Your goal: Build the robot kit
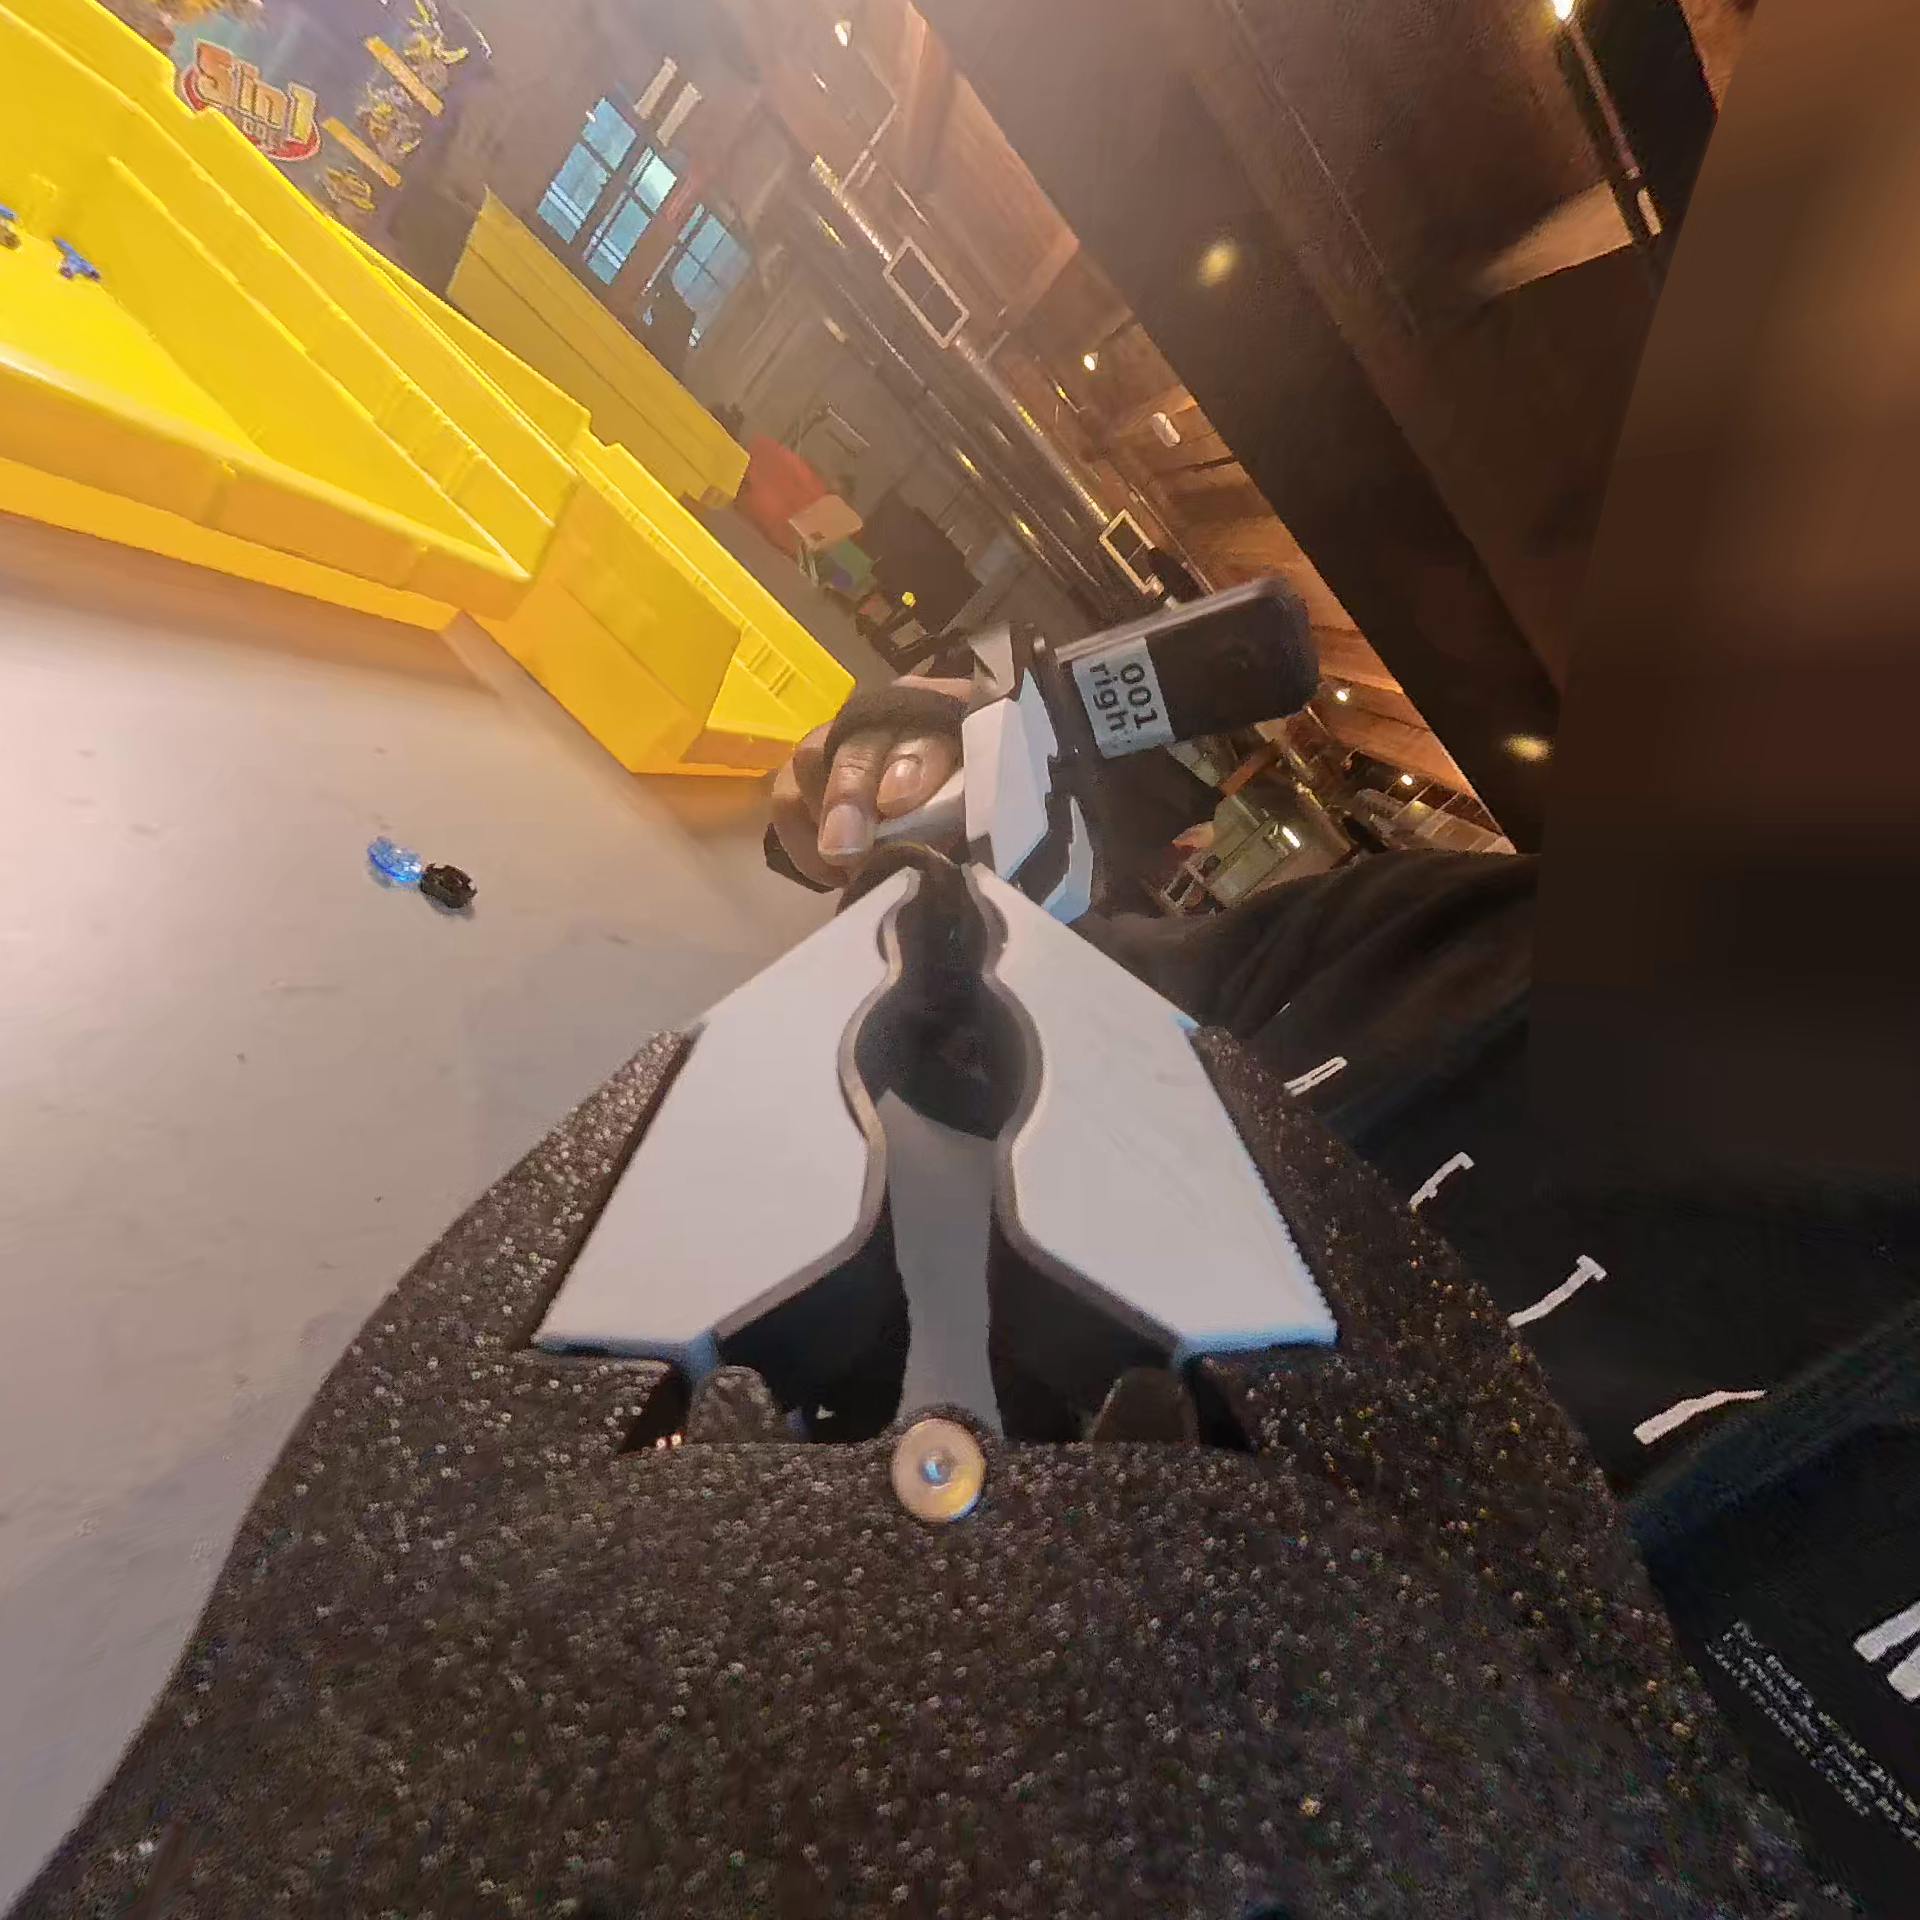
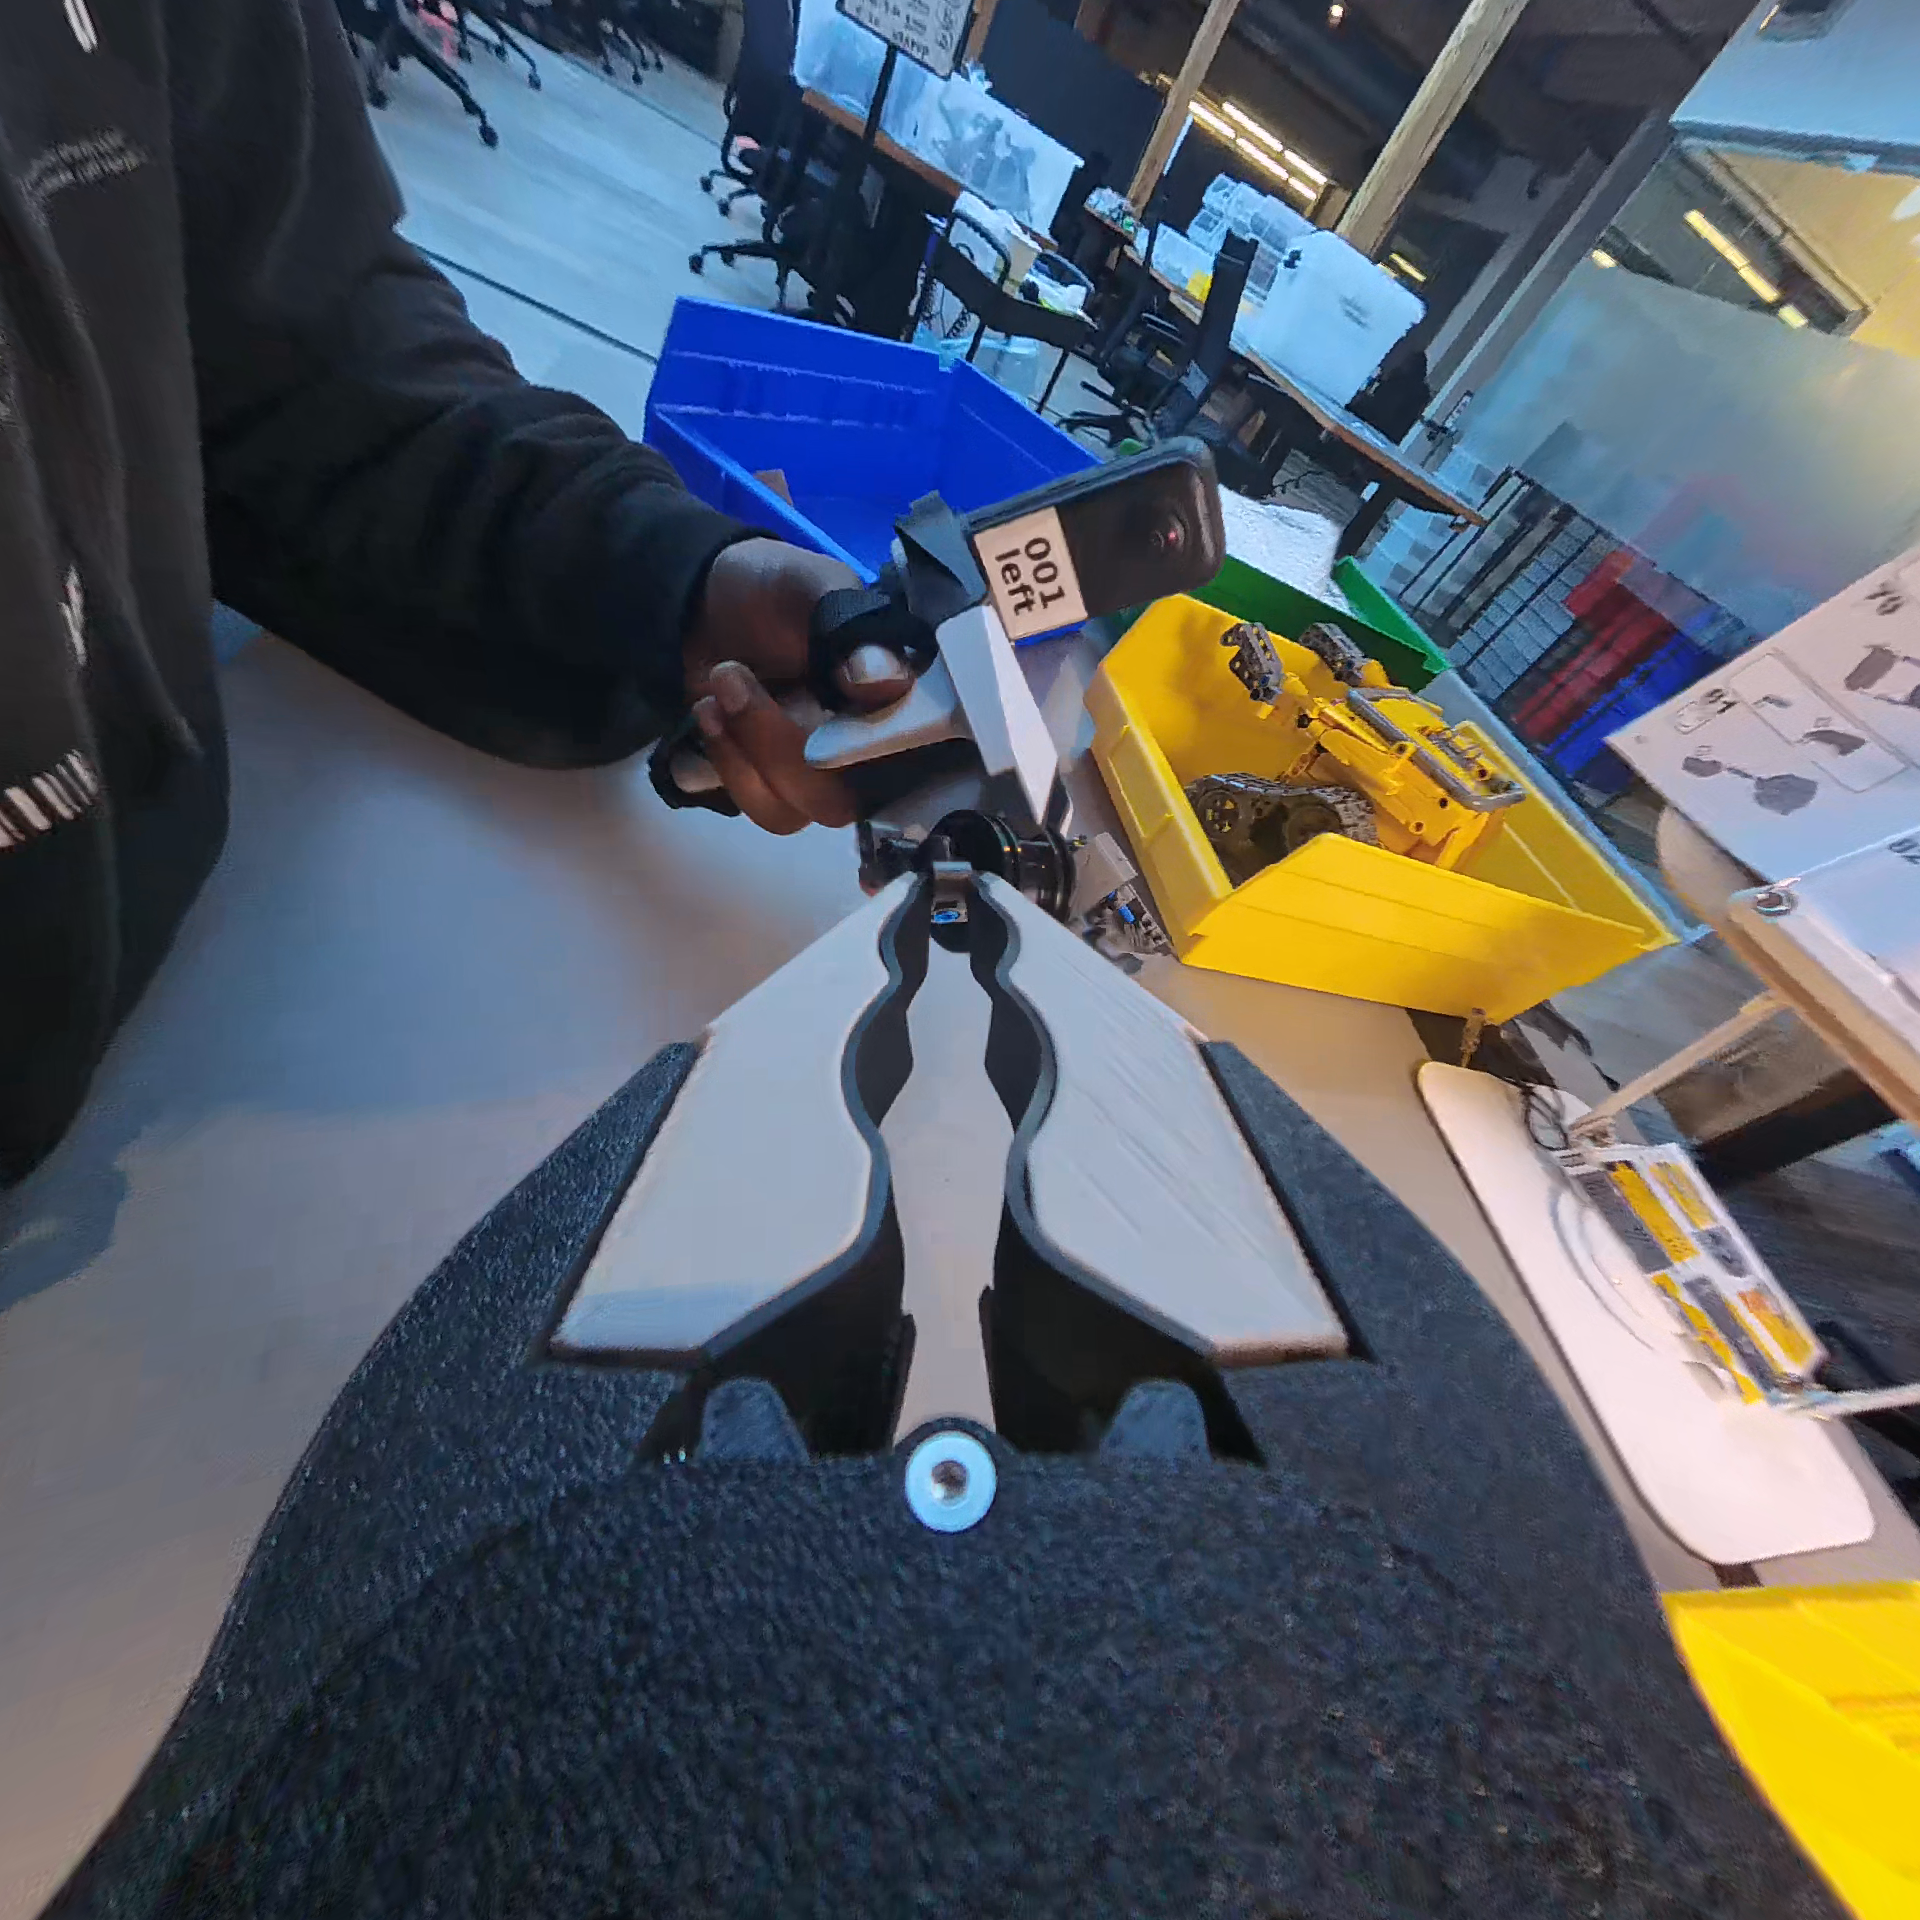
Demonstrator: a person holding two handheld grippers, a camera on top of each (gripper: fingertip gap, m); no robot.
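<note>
Held part: a small black building-brick assembly (image 2: pixel 971 857) with a round black wheel-like piece and a grey axle, held above the table between the tips of both grippers; the right wrist view shows it best.
Right gripper (image 2: pixel 948 896): its fingertips are closed onto a small black piece with a blue pin at the near end of the assembly.
Left gripper (image 1: pixel 928 871): its tips are pinched together on a dark piece; in the left wrist view that piece is only a black shape filling the gap between the fingers.
Left hand (image 2: pixel 769 686): wraps the left gripper's handle, a black sleeve behind it; a black camera with a white label sits on top.
Right hand (image 1: pixel 852 774): grips the right gripper's handle just beyond the left tips, with its own black labelled camera above.
Table (image 2: pixel 364 987): pale grey, beneath both grippers.
Loose bits: a clear blue piece (image 1: pixel 393 862) and a small black piece (image 1: pixel 449 884) lie touching on the table, well apart from the grippers.
Yellow bin (image 2: pixel 1382 904): just beside the held part, containing a yellow tracked brick vehicle (image 2: pixel 1361 758).
Blue bin (image 2: pixel 831 436): behind the left hand.
Green bin (image 2: pixel 1299 603): behind the yellow one.
Yellow trays (image 1: pixel 312 395): stacked at the table's far side in the left wrist view.
Instruction sheets (image 2: pixel 1787 717): on a stand at the right.
</note>
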